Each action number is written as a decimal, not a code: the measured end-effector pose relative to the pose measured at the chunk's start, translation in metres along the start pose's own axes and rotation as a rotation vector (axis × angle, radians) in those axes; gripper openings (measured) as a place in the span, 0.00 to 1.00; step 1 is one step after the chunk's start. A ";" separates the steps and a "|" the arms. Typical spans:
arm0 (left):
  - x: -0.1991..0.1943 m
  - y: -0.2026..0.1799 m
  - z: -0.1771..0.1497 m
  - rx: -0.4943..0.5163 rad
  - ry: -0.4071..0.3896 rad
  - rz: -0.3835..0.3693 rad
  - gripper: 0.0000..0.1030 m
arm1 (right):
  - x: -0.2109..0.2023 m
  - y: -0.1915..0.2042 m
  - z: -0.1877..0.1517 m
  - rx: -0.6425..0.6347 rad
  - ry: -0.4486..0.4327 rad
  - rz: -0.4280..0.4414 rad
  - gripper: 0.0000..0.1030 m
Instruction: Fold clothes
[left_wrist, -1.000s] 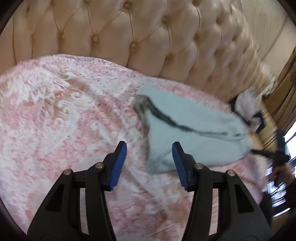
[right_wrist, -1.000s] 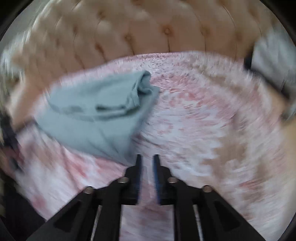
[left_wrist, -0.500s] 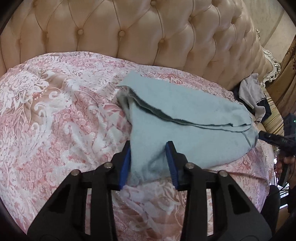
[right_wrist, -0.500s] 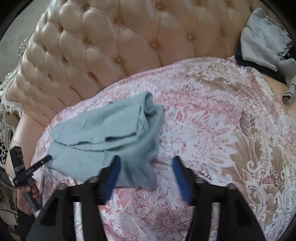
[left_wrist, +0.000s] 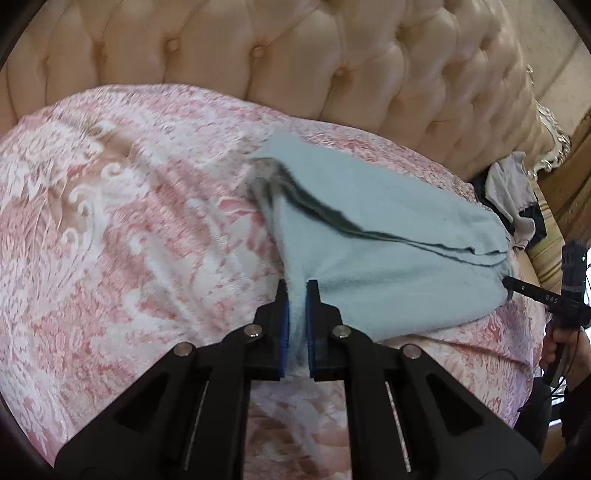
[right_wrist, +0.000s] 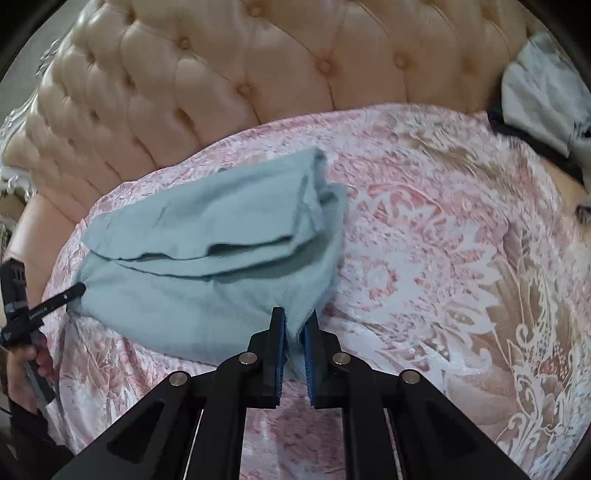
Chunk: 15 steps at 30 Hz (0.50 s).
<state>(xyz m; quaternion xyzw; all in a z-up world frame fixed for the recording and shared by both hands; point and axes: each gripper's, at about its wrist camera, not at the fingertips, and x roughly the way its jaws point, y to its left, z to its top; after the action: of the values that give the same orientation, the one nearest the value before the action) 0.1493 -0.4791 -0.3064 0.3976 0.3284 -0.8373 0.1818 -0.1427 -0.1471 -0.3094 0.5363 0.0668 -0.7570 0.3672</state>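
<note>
- Pale-blue garment (left_wrist: 388, 236) lies on the pink-patterned bed (left_wrist: 110, 221).
- Left gripper (left_wrist: 297, 291) and right gripper (right_wrist: 294, 321) each pinch its near edge.
- Lettering on a gripper arm (left_wrist: 543, 299) is partly legible: "BAS".

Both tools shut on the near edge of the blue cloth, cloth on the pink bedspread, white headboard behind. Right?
Not quite: the headboard is beige, not white, clear in both wrist views. The rest holds: left tool and right tool are shut on the blue cloth, which lies on the pink bedspread.
</note>
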 end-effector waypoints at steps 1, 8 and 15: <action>0.000 0.000 -0.001 0.000 0.002 0.003 0.09 | -0.001 -0.002 0.000 0.009 0.001 0.011 0.08; -0.004 0.006 -0.008 -0.017 -0.003 -0.023 0.20 | -0.008 -0.014 -0.002 0.074 0.011 0.084 0.11; -0.030 0.016 -0.013 -0.026 -0.054 -0.032 0.42 | -0.029 -0.033 -0.009 0.104 -0.008 0.044 0.32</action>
<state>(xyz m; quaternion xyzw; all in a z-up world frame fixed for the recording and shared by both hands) 0.1841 -0.4797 -0.2954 0.3672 0.3406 -0.8461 0.1825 -0.1521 -0.1050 -0.2975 0.5530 0.0139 -0.7533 0.3557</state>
